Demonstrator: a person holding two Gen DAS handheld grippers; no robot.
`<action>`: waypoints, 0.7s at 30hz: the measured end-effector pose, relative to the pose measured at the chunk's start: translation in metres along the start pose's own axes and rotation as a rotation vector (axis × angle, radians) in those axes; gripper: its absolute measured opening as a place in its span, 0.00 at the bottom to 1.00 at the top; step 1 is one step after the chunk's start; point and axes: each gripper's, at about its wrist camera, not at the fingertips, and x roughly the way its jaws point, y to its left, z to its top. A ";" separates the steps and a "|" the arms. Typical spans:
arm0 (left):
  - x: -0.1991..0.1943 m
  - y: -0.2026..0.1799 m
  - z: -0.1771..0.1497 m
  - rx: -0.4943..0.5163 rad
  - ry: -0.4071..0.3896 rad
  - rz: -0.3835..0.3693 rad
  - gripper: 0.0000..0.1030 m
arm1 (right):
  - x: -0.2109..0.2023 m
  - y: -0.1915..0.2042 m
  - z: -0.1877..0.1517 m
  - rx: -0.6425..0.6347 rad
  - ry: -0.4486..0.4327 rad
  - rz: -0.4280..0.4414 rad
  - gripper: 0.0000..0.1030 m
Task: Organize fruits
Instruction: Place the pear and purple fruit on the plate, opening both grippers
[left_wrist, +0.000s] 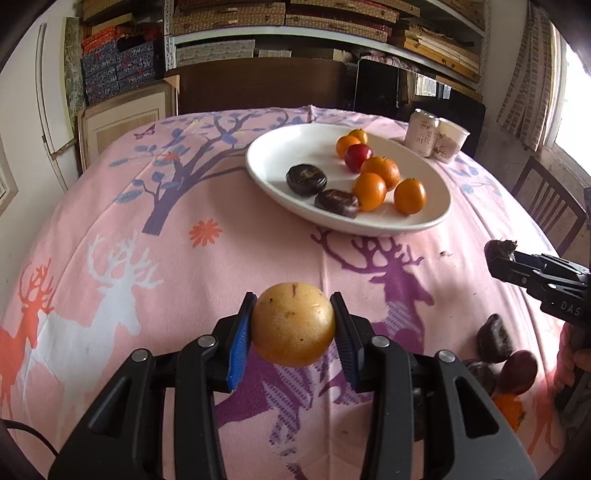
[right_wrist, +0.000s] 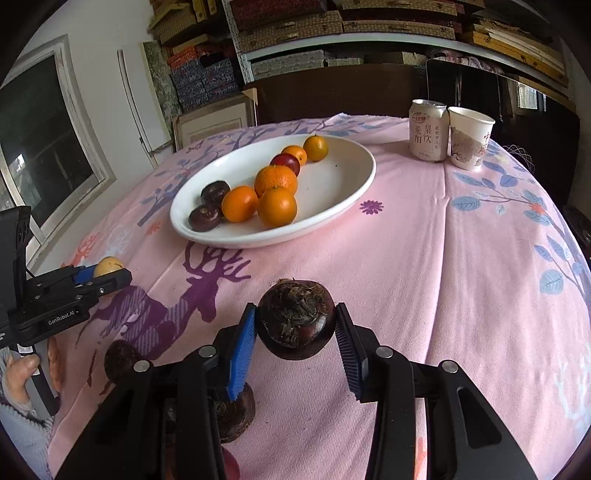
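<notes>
Here, a counter (left_wrist: 258, 258) is draped in a pink cloth printed with deer, trees and flowers. Behind it, shelves hold stacked woven and patterned boxes, a pale door stands at the left, and daylight comes through a window at the right edge.

Toward the far side of the counter sits a white oval plate (left_wrist: 273, 155). On it lie several oranges (left_wrist: 369, 191), one red plum (left_wrist: 357, 156) among them, and two dark water chestnuts (left_wrist: 306, 180) at the plate's near left. Beyond the plate, at the far right corner, a pale drink can (right_wrist: 427, 130) stands upright, touching or just beside a paper cup (right_wrist: 470, 137).

The left gripper (left_wrist: 293, 330) is clamped on a round yellow fruit (left_wrist: 293, 325), its blue pads pressed against both sides, the fruit lifted clear of the cloth and well short of the plate.

The right gripper (right_wrist: 295, 325) is clamped likewise on a dark water chestnut (right_wrist: 296, 318), rough tufted top facing the camera, also held above the cloth, near side of the plate.

More loose fruit lies on the cloth close to the person: a few dark chestnuts (left_wrist: 493, 338), a purple plum (left_wrist: 519, 371) and an orange (left_wrist: 511, 408), clustered together between the two grippers. A hand (right_wrist: 20, 376) in a grey sleeve holds the left gripper's handle.
</notes>
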 end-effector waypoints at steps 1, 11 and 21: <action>-0.001 -0.003 0.007 0.006 -0.007 -0.006 0.39 | -0.005 -0.002 0.004 0.015 -0.020 0.010 0.42; 0.037 -0.014 0.097 -0.017 -0.041 -0.015 0.39 | 0.023 -0.012 0.076 0.083 -0.049 0.046 0.42; 0.093 -0.010 0.122 -0.067 -0.008 -0.102 0.86 | 0.070 -0.031 0.096 0.133 -0.084 0.025 0.79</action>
